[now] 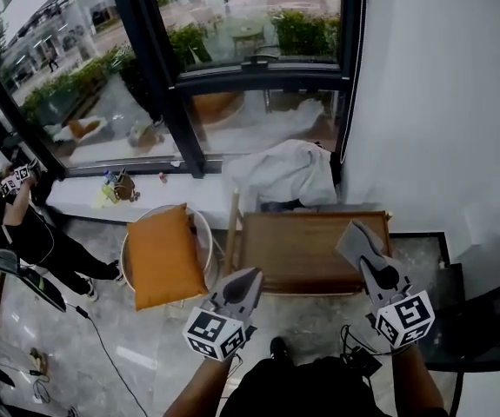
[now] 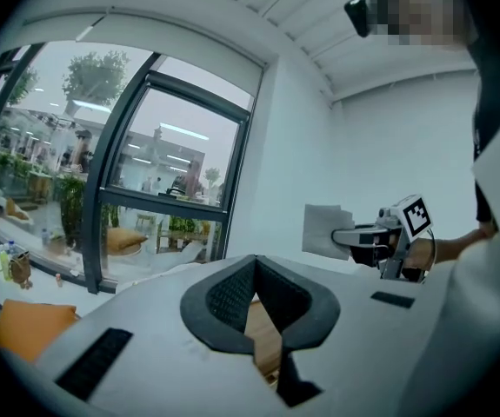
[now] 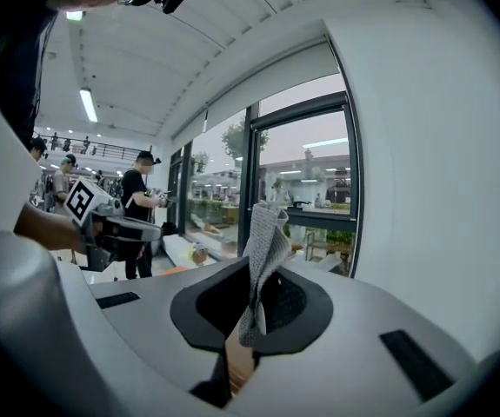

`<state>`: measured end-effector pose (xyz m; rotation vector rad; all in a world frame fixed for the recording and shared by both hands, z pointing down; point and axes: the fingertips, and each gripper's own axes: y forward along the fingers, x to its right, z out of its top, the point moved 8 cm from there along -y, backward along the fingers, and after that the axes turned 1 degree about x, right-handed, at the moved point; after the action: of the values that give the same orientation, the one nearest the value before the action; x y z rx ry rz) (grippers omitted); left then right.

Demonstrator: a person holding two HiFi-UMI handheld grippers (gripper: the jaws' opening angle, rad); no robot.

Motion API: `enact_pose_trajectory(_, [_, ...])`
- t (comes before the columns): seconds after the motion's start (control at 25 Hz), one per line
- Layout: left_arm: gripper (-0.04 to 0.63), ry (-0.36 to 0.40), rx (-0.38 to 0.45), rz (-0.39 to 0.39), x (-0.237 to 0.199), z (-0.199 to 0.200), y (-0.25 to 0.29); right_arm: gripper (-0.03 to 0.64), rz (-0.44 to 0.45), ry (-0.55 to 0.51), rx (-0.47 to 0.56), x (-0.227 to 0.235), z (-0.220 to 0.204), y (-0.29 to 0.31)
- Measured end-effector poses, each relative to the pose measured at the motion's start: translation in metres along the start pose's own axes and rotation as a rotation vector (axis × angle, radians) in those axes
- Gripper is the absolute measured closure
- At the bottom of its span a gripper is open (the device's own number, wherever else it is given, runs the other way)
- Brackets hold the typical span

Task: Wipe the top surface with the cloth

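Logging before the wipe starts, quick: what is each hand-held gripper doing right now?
Left hand-held gripper: shut, empty.
Right hand-held gripper: shut on the cloth.

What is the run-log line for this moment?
left gripper: jaws shut, empty | right gripper: jaws shut on cloth | cloth: in air, off wooden table | wiping: not yet begun

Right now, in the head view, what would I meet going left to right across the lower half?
Person in black → orange cushion → left gripper → wooden table → right gripper, shut on the grey cloth → white wall.
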<state>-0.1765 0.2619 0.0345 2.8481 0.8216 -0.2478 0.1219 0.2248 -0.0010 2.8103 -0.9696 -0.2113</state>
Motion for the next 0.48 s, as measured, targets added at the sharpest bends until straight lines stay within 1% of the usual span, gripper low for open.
enact_pose_trajectory(0.12, [0.584, 0.025, 0.034, -0.009, 0.019, 0.004, -0.007, 0.589, 0.06, 0.008, 0.019, -0.001, -0.008, -0.016])
enact_pose_trajectory(0.24, [0.584, 0.046, 0.065, -0.034, 0.052, 0.004, -0.015, 0.589, 0.113, -0.014, 0.009, 0.001, -0.017, -0.044])
enact_pose_trajectory(0.36, [0.584, 0.078, 0.047, -0.076, 0.089, -0.004, -0.012, 0.589, 0.133, -0.044, 0.024, 0.009, -0.026, -0.083])
enact_pose_trajectory(0.48, [0.584, 0.123, 0.043, -0.125, 0.125, -0.016, -0.018, 0.588, 0.135, -0.024, 0.023, 0.016, -0.045, -0.124])
